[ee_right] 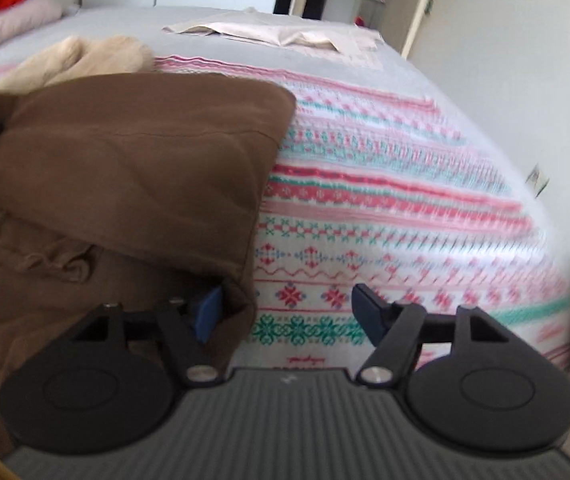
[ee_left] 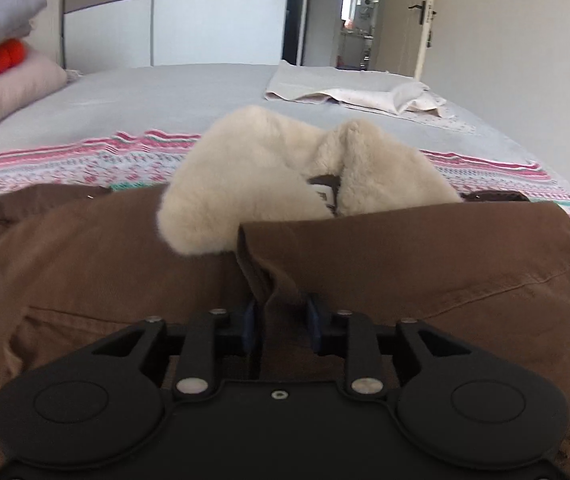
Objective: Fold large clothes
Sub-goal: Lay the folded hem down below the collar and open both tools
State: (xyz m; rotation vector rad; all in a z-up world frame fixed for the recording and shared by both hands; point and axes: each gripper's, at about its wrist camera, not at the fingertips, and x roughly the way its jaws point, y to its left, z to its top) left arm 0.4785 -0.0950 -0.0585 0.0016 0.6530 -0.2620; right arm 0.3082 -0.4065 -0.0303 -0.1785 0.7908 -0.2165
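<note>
We see the coat (ee_left: 405,264) lying on the patterned blanket (ee_right: 385,208) atop the bed (ee_left: 165,92), its fleece collar (ee_left: 245,176) on its far side, folded linen (ee_left: 349,92) beyond, pillows (ee_left: 9,88) far left.

Brown coat (ee_left: 405,264) runs off frame behind left gripper (ee_left: 283,320); its fold hides the fingertips. Right-wrist view motion-blurred.

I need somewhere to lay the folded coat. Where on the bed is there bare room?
Free: the patterned blanket right of the brown coat, out to the bed's edge, and the grey sheet between the pillows and the pale cloth. Crowded: the near left, where the coat and its fleece collar lie.
</note>
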